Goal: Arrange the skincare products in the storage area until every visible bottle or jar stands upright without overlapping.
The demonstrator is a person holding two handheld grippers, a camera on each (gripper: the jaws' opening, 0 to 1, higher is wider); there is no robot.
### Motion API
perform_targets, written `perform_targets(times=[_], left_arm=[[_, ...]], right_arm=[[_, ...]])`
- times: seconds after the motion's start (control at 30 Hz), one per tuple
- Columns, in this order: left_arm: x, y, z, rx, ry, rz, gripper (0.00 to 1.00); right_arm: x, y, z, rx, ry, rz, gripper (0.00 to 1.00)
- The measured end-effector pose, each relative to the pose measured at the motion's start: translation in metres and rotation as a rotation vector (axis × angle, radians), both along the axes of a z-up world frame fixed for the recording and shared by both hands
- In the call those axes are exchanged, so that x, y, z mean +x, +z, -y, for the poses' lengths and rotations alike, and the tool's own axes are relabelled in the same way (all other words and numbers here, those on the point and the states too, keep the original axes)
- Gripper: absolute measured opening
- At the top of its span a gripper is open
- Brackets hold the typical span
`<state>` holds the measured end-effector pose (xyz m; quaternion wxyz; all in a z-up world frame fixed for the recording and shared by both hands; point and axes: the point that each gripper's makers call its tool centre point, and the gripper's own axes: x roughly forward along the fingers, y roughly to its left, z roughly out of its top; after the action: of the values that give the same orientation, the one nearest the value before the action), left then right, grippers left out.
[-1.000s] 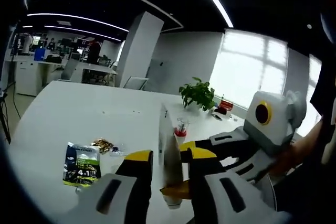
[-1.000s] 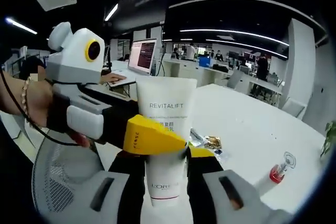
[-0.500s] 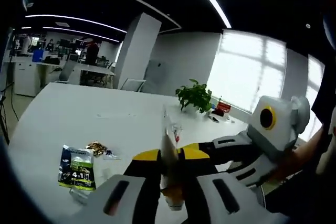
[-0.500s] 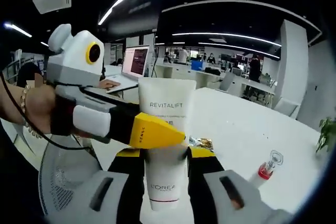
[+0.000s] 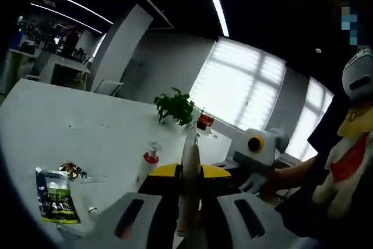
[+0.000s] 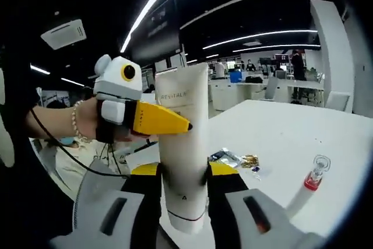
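- The white table (image 5: 70, 138) lies lower and farther beyond both pairs of fingers than a second ago. Both views have tipped up, so the load appears to be held in the air and not resting on the top.
- The white cream tube (image 6: 182, 115) is the task's thing in hand. It stands upright, cap down, between the right gripper (image 6: 185, 170) fingers, which pinch its lower body from both sides as they did before.
- The left gripper (image 5: 190, 172) shows the real change. Its fingers stood spread on either side of the tube a second ago and have now closed in, and in the left gripper view they press on the tube's thin edge-on body. In the right gripper view one yellow finger crosses the tube's upper front, above the right fingers; the other finger is hidden behind the tube.
- Both grippers therefore seem to hold the one tube, high and low. That reads as a handover or a two-handed straightening, with setting it down upright not yet done.
- A green snack packet (image 5: 55, 195) lies flat on the table, well to the left of the left fingers.
- A small clear bottle with a red cap (image 5: 149, 166) stands upright on the table just left of the left fingertips, apart from the tube.
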<state>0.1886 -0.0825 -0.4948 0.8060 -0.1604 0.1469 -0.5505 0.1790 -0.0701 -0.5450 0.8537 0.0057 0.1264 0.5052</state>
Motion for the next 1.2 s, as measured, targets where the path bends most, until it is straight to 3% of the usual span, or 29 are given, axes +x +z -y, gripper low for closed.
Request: perform_targets(times=[0.13, 0.27, 0.47, 0.6, 0.7, 1.0, 1.2], left_arm=[[-0.018, 0.017, 0.017, 0.011, -0.157, 0.072, 0.07], [-0.026, 0.025, 0.028, 0.044, -0.246, 0.123, 0.07], [-0.023, 0.029, 0.040, 0.067, -0.276, 0.149, 0.08], [-0.028, 0.030, 0.049, 0.110, -0.293, 0.246, 0.09], [-0.031, 0.025, 0.051, 0.149, -0.310, 0.242, 0.10], [-0.028, 0.015, 0.052, 0.315, -0.330, 0.348, 0.13], [-0.025, 0.010, 0.055, 0.367, -0.352, 0.376, 0.13]], right_arm=[[-0.011, 0.014, 0.002, 0.059, 0.121, -0.019, 0.28], [-0.015, 0.022, 0.007, 0.055, 0.174, 0.014, 0.25], [-0.014, 0.028, 0.017, 0.075, 0.152, 0.050, 0.22], [-0.015, 0.028, 0.022, 0.106, 0.141, 0.035, 0.21], [-0.017, 0.024, 0.023, 0.093, 0.148, 0.033, 0.21], [-0.011, 0.016, 0.023, 0.044, 0.151, 0.053, 0.21], [-0.006, 0.012, 0.026, 0.008, 0.153, 0.062, 0.21]])
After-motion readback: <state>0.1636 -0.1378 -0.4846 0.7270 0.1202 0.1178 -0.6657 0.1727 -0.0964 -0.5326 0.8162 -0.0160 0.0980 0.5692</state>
